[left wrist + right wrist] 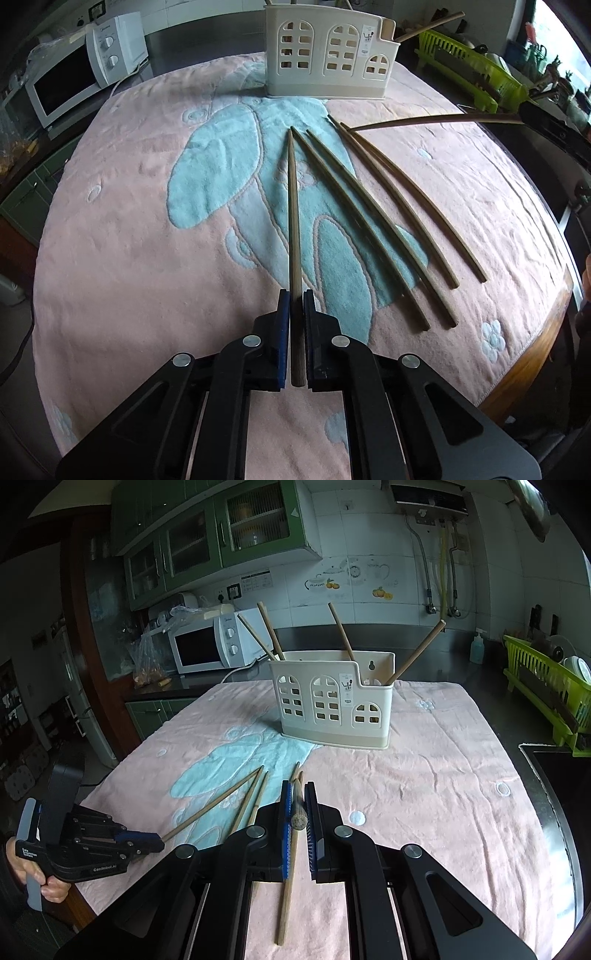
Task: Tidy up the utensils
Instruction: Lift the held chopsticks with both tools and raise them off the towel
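Observation:
A cream utensil holder [332, 701] with arched cut-outs stands on the pink towel [424, 794] and holds several wooden chopsticks [417, 653]. It also shows in the left wrist view [328, 59]. My left gripper [295, 295] is shut on a wooden chopstick [293, 221] pointing toward the holder; it shows at the left of the right wrist view [157, 843]. My right gripper [298, 794] is shut on another chopstick [298, 818], seen end-on. In the left wrist view that chopstick [424, 122] reaches in from the right. Several loose chopsticks [373, 229] lie on the towel.
A white microwave [207, 646] stands on the counter at the back left. A green dish rack [546, 686] stands at the right. A soap bottle [477, 648] is on the back counter. The towel's right edge shows the wooden table rim [532, 354].

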A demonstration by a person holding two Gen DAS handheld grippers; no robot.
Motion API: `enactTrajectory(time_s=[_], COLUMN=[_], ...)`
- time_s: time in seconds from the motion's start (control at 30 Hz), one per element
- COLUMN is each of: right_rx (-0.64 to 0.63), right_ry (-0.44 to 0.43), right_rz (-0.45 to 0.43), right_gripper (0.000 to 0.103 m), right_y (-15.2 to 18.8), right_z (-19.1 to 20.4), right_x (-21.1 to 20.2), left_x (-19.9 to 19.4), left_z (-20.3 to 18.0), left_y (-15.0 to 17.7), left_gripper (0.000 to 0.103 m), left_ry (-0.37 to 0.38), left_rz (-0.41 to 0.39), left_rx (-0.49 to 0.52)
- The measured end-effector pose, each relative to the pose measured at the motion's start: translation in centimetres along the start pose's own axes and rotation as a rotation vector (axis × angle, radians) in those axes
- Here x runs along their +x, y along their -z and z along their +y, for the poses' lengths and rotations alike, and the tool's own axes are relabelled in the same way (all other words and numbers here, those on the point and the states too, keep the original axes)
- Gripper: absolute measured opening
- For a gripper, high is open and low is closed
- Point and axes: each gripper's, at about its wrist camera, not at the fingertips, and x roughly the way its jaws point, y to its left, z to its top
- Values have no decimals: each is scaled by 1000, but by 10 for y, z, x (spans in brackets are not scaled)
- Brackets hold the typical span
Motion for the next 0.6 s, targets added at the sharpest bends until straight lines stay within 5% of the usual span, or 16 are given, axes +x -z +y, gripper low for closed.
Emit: enactTrajectory(time_s=[0.6], right_rx=[13], right_ry=[-3], right_rz=[-35], right_gripper=[7], right_y=[-9], right_z=[-1], right_x=[-4], left_x=[-39], left_z=[-2], left_y=[-28], left_gripper=[5], left_ry=[-22], left_rz=[-316], left_rx=[-59])
